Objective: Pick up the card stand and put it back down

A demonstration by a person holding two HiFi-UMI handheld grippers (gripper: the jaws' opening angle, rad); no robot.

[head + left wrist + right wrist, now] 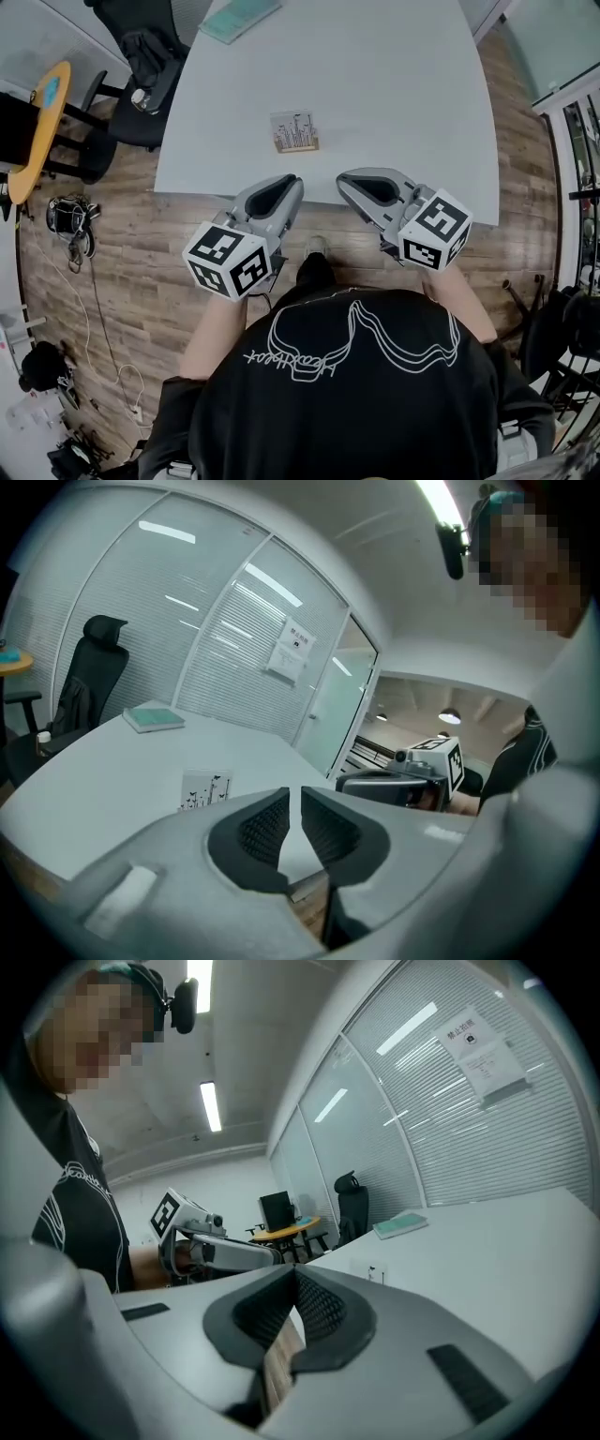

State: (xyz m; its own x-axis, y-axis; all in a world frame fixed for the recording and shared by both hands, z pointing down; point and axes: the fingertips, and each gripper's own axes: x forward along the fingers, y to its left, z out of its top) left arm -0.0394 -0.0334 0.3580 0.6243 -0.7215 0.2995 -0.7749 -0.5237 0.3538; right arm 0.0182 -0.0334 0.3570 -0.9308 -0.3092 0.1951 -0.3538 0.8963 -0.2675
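Card stand (294,131) stands upright on the tabletop (403,84) near its front edge, ahead of your 2 grippers and untouched. Left gripper (293,794): jaws slightly apart, nothing between. Right gripper (292,1272): jaws together, empty. Only the gripper views show this; the head view doesn't.

A teal book (240,19) lies at the counter's (375,84) far corner; a black chair (141,122) stands beside it.

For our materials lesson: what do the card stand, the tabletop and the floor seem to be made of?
Card stand: white printed card, probably paper, in a tan, wood-looking base. Tabletop: smooth matte pale grey, likely laminate. Floor: brown planks with grain, wood or wood-look.
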